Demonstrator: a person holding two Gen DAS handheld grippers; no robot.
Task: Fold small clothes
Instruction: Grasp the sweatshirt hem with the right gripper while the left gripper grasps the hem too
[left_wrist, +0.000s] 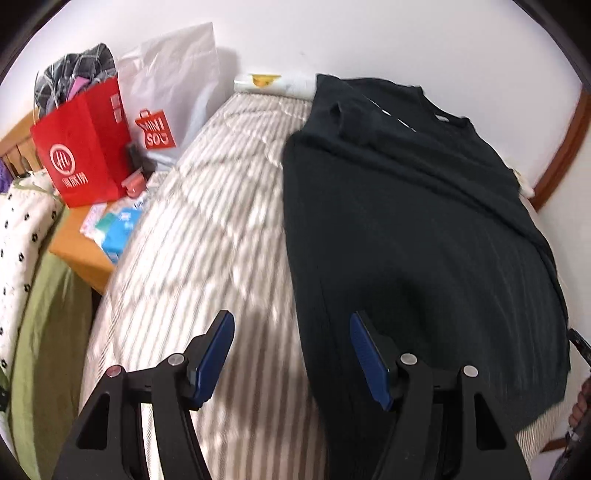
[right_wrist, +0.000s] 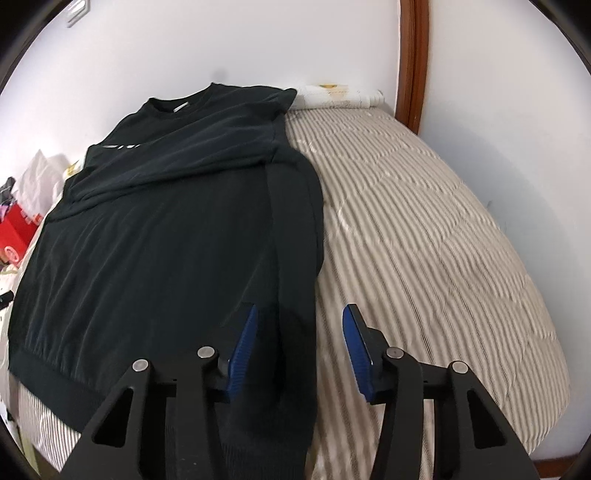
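Note:
A black long-sleeved top (left_wrist: 413, 221) lies flat on the striped beige mattress (left_wrist: 207, 229), collar toward the far wall, with both sleeves folded in along its sides. My left gripper (left_wrist: 291, 332) is open and empty, hovering over the top's left edge near the hem. In the right wrist view the top (right_wrist: 166, 236) fills the left half, and its folded sleeve (right_wrist: 291, 258) runs down the right edge. My right gripper (right_wrist: 299, 325) is open, its jaws standing either side of the sleeve's cuff end, apart from it.
A red paper bag (left_wrist: 85, 147) and a white shopping bag (left_wrist: 173, 81) stand on a wooden stand (left_wrist: 81, 251) left of the bed, with tissue packs. A dotted quilt (left_wrist: 22, 236) lies at far left. A rolled white cloth (right_wrist: 340, 96) lies at the bed's head. Walls enclose the far and right sides.

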